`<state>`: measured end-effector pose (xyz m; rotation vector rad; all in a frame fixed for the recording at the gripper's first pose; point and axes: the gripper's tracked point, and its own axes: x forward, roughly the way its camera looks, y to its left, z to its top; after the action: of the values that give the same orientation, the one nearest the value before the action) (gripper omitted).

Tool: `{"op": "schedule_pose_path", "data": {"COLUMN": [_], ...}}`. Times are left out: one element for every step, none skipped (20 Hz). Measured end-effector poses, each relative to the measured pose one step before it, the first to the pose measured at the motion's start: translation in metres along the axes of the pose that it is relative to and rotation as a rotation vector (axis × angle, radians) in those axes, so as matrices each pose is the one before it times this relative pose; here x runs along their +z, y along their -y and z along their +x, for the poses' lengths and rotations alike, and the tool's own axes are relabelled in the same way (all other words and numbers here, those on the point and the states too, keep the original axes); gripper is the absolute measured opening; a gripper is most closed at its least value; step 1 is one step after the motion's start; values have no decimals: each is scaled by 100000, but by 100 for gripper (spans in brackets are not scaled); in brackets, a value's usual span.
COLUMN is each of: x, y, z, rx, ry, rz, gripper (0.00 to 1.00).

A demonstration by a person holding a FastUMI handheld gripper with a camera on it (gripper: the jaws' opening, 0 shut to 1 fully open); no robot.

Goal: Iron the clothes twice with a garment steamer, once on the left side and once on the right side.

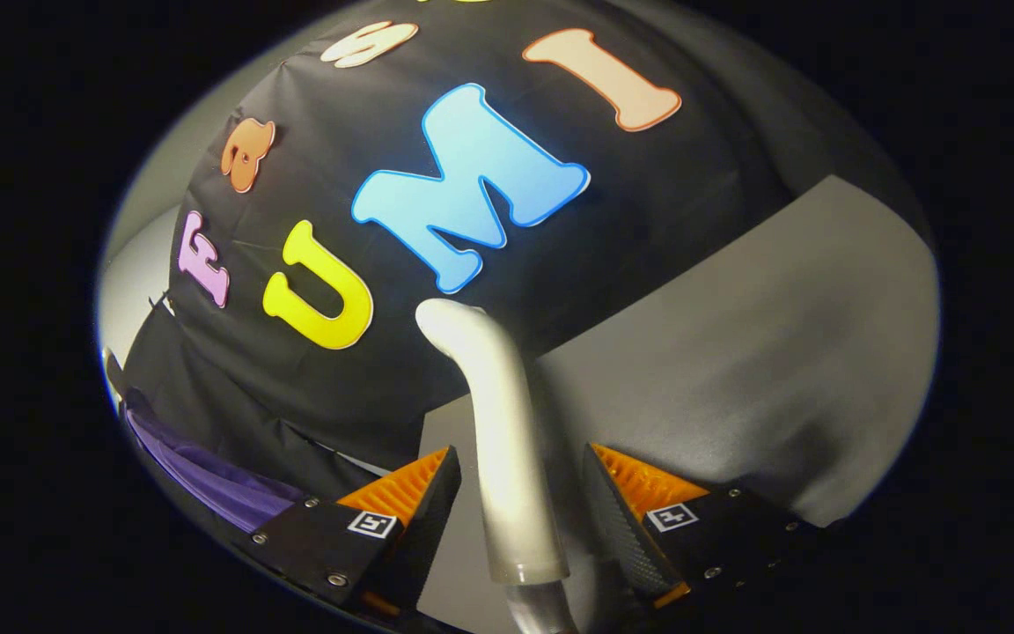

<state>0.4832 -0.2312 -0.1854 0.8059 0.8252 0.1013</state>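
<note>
A pale, silvery garment steamer [507,440] rises between my fingers, and its curved top bends over in front of the black cloth wall. My gripper [522,462] straddles the steamer's stem. A thin gap shows on each side between the stem and the ridged pads [406,489], so the jaws stand open around it. A strip of purple clothing [225,489] lies left of the left finger, under the cloth wall's lower edge. The steamer's base is hidden below the fingers.
A grey surface [736,352] stretches ahead and to the right of the fingers, tilted in this view. The black cloth wall [648,220] stands behind it. A pale wall [142,264] shows to the left of the cloth.
</note>
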Motion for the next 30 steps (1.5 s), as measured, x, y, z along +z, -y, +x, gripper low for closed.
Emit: {"op": "schedule_pose_path", "data": {"x": [-590, -171, -131, -40, -345, 97, -256, -210, 111, -58, 22, 60, -124, -46, 100, 103, 193, 306, 353, 478, 58, -85, -264, -452, -473, -562, -485, -542, -578, -641], "y": [-164, -163, -10, -28, 178, 169, 49, 7, -21, -156, -103, -169, -75, -74, -147, -34, -6, -59, -394, -288, -274, -420, -788, -1010, -903, -670, -751, -627, -676, -680], "z": [329, 273, 470, 304, -99, 257, 44, -5, -22, -16, 1, 16, -88, -320, -197, -272, -315, -600, -840, -824, -845, -995, -979, -1193, -1045, -788, -716, -949, -1022, -928], "rx": [1292, 1106, 127, 863, -424, 27, 748, 1089, 1104, 1648, 1461, 915, -65, -779, -1221, -1648, -2172, -1545, -1190, -1227, -822, -296, 1141, 1666, 1329, 373, -145, -327, -487, -1090], "ry": [-2379, -1553, -791, -898, -827, -709, -1282, -972, -573, -1024, -887, -313, 489, 1340, 1610, 1294, 2362, 2684, 3699, 3655, 2830, 2077, 755, 1104, 1315, 2214, 1995, 1839, 1467, 1106], "rz": [1686, 1534, 1072, 1019, 859, 691, 928, 909, 1462, 2402, 3279, 2674, 240, -995, -1189, -1046, -1328, -1489, -931, -858, -970, 687, 1379, 1385, 563, -149, -170, -555, -1352, -2318], "gripper": [84, 82, 78, 73, 65, 59, 50, 47, 46, 45, 43, 41, 38, 37, 36, 35, 34, 35, 35, 34, 35, 35, 35, 34, 34, 34, 35, 34, 35, 34]}}
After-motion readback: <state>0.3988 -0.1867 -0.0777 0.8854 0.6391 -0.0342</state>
